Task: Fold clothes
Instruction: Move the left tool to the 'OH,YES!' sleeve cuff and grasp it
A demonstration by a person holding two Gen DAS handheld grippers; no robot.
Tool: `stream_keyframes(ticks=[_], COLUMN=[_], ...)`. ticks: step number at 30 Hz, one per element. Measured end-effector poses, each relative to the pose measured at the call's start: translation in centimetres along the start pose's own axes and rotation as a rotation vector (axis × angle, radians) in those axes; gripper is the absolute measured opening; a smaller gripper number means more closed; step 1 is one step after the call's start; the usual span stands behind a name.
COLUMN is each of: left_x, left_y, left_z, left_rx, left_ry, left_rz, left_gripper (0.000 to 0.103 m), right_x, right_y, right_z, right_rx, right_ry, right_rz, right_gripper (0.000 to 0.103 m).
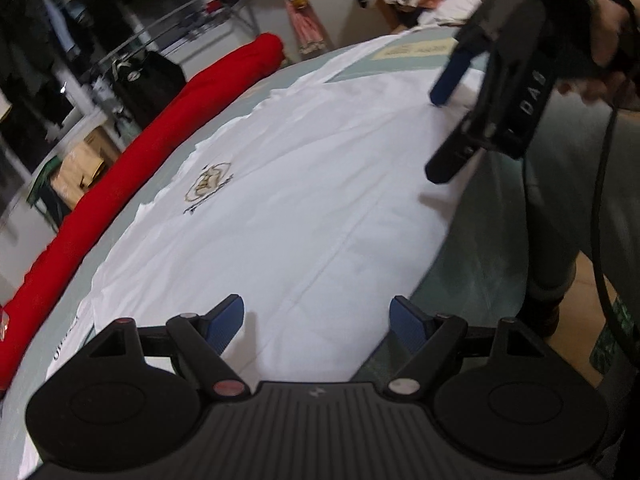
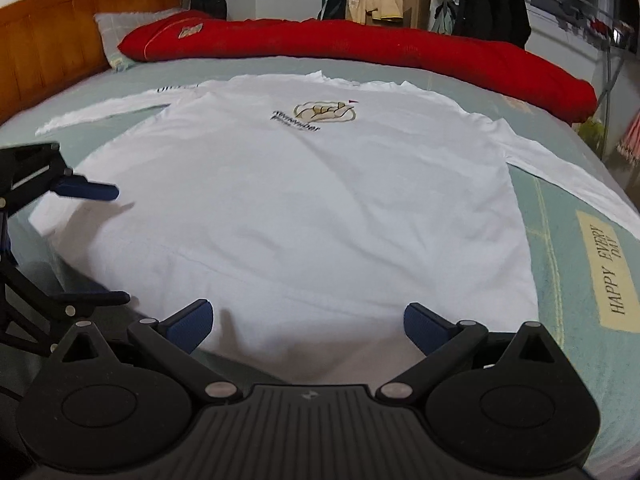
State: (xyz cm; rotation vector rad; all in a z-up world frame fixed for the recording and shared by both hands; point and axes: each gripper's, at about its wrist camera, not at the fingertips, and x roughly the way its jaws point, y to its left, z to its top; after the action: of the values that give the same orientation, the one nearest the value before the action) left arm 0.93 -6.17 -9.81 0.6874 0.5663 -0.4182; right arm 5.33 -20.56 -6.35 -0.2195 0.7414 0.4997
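White long-sleeved shirt (image 2: 304, 200) lies flat on the bed (image 2: 568, 240), unfolded; left claw (image 1: 316, 320) and right claw (image 2: 308, 324) hover wide open, empty; next, probably grip the hem.

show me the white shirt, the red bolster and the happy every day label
white shirt (image 2: 304, 200), right wrist view, middle of its body
red bolster (image 2: 380, 46), right wrist view, middle of its length
happy every day label (image 2: 610, 270), right wrist view, on the lettering
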Motion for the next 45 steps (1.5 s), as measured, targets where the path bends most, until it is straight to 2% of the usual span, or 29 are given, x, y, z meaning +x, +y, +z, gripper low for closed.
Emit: stream_keyframes(ticks=[5, 7, 11, 13, 16, 19, 23, 26, 29, 32, 35, 42, 45], left_x=[0.4, 0.7, -0.5, -1.5, -3.2, -4.5, -4.6, -3.6, -2.8, -2.6, -2.9, -2.8, -1.7], left_y=[0.2, 0.8, 2.2, 3.3, 6.7, 11.6, 18.7, 23.4, 27.1, 30.1, 32.4, 36.2, 36.4], left_z=[-0.6, -1.4, -3.3, -3.7, -3.8, -4.3, -6.7, -9.7, -14.0, -18.3, -22.0, -30.5, -32.7], left_rx=[-0.041, -0.1, -0.206, -0.235, -0.333, -0.494, -0.75, -0.957, -1.193, -1.4, -1.562, -1.908, -1.998], left_ry=[0.037, 0.077, 0.108, 0.123, 0.092, 0.04, -0.008, 0.005, 0.055, 0.091, 0.064, -0.089, -0.161], left_rz=[-0.015, -0.032, -0.088, -0.105, -0.083, -0.046, 0.02, 0.077, 0.133, 0.165, 0.213, 0.322, 0.317], left_gripper=[0.081, 0.081, 0.086, 0.086, 0.086, 0.086, 0.086, 0.086, 0.085, 0.085, 0.085, 0.085, 0.085], right_x=[-0.5, -0.4, -0.4, -0.5, -0.7, -0.7, -0.5, -0.2, 0.0, 0.5, 1.3, 3.7, 4.4], right_y=[-0.9, -1.4, -2.2, -2.6, -3.0, -3.1, -2.8, -2.2, -1.4, -0.7, 0.0, 1.4, 1.9], right_z=[-0.5, -0.8, -1.6, -1.8, -1.6, -1.0, 0.2, 1.2, 2.1, 3.3, 4.4, 6.2, 6.5], right_rx=[0.04, 0.061, 0.093, 0.109, 0.133, 0.156, 0.169, 0.158, 0.151, 0.143, 0.132, 0.103, 0.089], right_ry=[-0.003, 0.001, 0.013, 0.016, 0.006, -0.013, -0.023, -0.025, -0.028, -0.027, -0.023, 0.012, 0.015], right_rz=[0.002, 0.0, -0.01, -0.012, -0.01, -0.005, 0.02, 0.035, 0.053, 0.074, 0.096, 0.135, 0.14], right_gripper=[0.103, 0.103, 0.103, 0.103, 0.103, 0.103, 0.103, 0.103, 0.103, 0.103, 0.103, 0.103, 0.103])
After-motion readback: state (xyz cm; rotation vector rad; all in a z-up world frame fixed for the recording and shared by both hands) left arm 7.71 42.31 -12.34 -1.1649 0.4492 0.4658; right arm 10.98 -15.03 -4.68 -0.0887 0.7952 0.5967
